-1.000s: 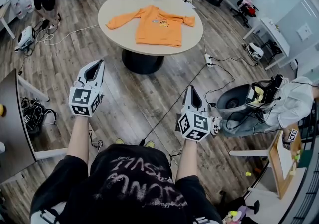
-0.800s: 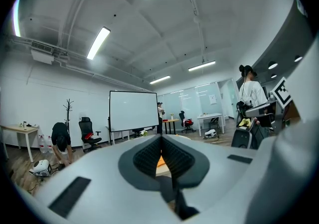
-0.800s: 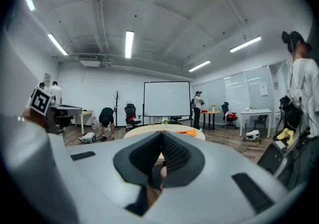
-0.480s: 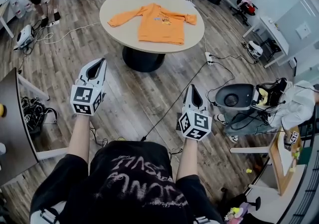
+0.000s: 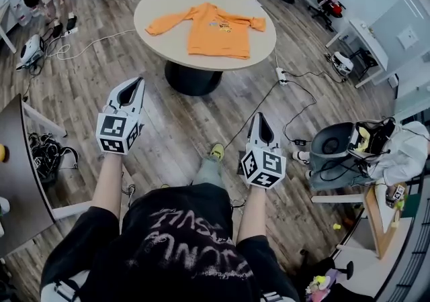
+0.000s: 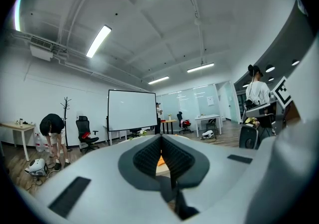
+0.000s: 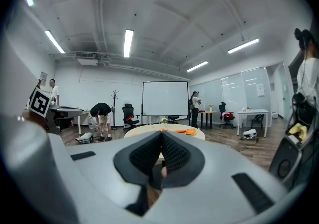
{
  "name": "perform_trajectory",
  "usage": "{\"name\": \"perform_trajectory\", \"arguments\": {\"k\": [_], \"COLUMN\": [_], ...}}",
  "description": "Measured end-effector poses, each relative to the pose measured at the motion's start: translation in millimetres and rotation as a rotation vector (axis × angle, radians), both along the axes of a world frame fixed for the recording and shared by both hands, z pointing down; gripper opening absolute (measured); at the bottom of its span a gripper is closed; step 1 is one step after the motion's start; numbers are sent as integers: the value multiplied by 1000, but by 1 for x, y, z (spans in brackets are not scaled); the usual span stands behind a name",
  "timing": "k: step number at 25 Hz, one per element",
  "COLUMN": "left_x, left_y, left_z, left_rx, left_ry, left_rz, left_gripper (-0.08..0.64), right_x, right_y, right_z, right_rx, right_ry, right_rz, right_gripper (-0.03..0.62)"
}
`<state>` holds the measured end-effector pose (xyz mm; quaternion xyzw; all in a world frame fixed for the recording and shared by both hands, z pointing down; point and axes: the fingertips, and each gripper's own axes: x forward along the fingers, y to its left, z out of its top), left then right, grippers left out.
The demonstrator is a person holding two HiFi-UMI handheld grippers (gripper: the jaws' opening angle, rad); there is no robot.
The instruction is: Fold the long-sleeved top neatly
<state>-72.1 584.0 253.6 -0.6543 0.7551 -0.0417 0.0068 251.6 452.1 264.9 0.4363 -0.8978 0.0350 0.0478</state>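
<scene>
Head view: top (image 5: 216, 29) seemingly flat on table (image 5: 158, 4); left hand-held gripper (image 5: 137, 83), right hand-held gripper (image 5: 259, 119) closed.

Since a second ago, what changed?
The wearer's leg has swung forward between the tools, a step toward the round table. Nothing grabbed or released. Unchanged: left tool and right tool shut and empty; orange top spread flat.

Round table (image 5: 161, 3) on wood floor (image 5: 181, 126), power strip (image 5: 283, 78) beside it, whiteboard (image 6: 132, 110) beyond
</scene>
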Motion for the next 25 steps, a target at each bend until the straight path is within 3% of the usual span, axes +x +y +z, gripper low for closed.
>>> {"name": "perform_trajectory", "arguments": {"k": [13, 25], "left_x": [-23, -70], "left_y": [-53, -162], "left_z": [25, 51], "left_rx": [-39, -135], "left_ry": [-6, -16], "left_rz": [-12, -72], "left_gripper": [8, 8], "right_x": [-29, -76], "right_y": [-62, -196], "right_z": [26, 50], "right_rx": [-29, -94], "right_ry": [-22, -24], "right_rz": [-16, -68], "right_gripper": [5, 5]}}
